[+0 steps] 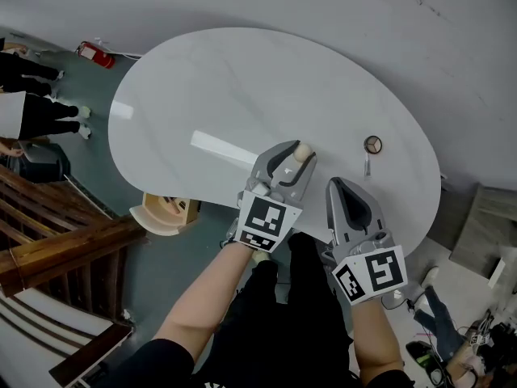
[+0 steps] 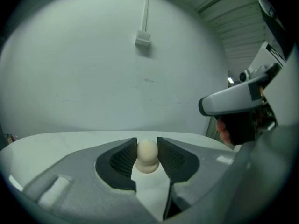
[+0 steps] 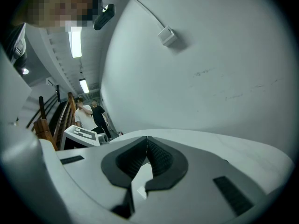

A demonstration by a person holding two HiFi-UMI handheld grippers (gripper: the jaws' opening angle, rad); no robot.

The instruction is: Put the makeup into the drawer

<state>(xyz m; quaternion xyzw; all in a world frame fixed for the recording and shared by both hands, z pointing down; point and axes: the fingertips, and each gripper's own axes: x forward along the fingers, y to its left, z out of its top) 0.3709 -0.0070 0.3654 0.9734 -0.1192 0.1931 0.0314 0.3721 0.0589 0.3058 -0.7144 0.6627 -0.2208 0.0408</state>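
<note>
A cream, egg-shaped makeup sponge sits pinched between the tips of my left gripper, lifted over the near edge of the white oval table. In the left gripper view the sponge fills the gap between the black ribbed pads, which press on both its sides. My right gripper hovers just right of it, jaws closed together with nothing between them; the right gripper view shows its pads meeting. No drawer shows in any view.
A small round compact and a slim stick lie on the table at the right. A wooden stool stands under the table's near-left edge. Wooden stair rails run at the left, with people standing beyond them.
</note>
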